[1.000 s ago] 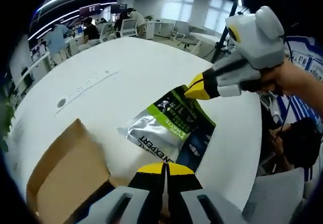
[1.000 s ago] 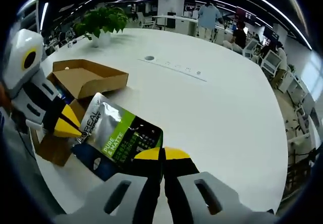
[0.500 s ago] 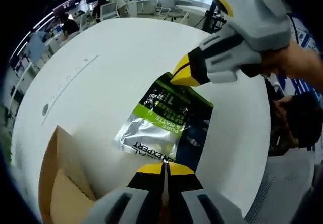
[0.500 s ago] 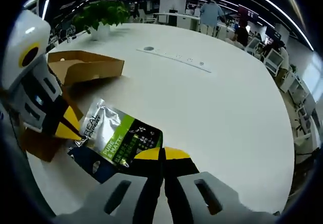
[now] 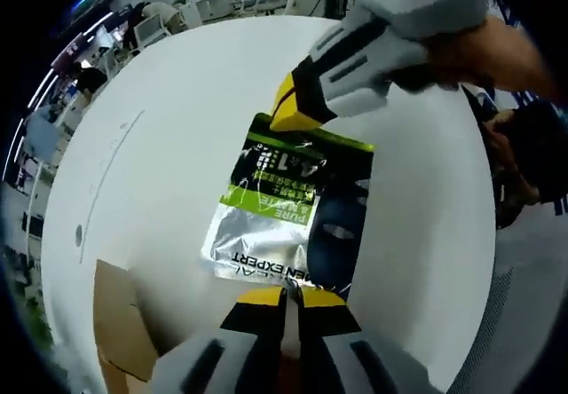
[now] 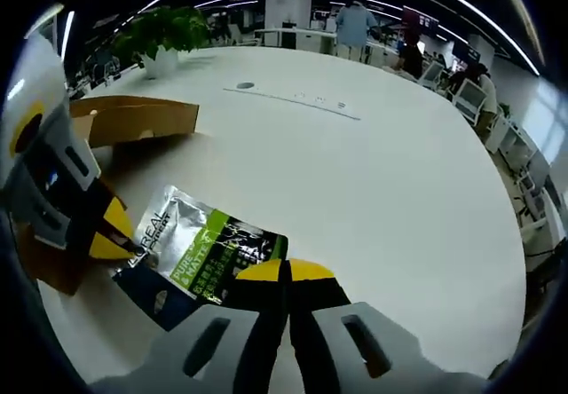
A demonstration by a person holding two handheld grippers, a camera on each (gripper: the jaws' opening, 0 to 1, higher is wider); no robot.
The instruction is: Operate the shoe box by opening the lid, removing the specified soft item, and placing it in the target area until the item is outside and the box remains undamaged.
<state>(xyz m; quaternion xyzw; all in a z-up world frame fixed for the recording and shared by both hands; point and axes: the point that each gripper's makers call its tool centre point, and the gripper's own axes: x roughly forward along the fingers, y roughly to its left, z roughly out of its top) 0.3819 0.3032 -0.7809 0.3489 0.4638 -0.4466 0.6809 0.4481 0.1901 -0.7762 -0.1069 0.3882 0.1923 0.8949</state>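
Two hand-held grippers, left point(image 5: 284, 295) and right point(image 6: 286, 270), pinch opposite edges of the pouch point(image 5: 286, 208).

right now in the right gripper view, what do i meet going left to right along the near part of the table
left gripper → silver and green pouch → right gripper's fingers → bare white table

Pouch point(image 5: 280, 209) glossy foil/plastic film, silver, green, dark panels. Box point(image 6: 133, 119) matt brown cardboard. Table point(image 6: 373, 190) smooth white, slight sheen. Grippers: matt grey plastic, yellow tips.
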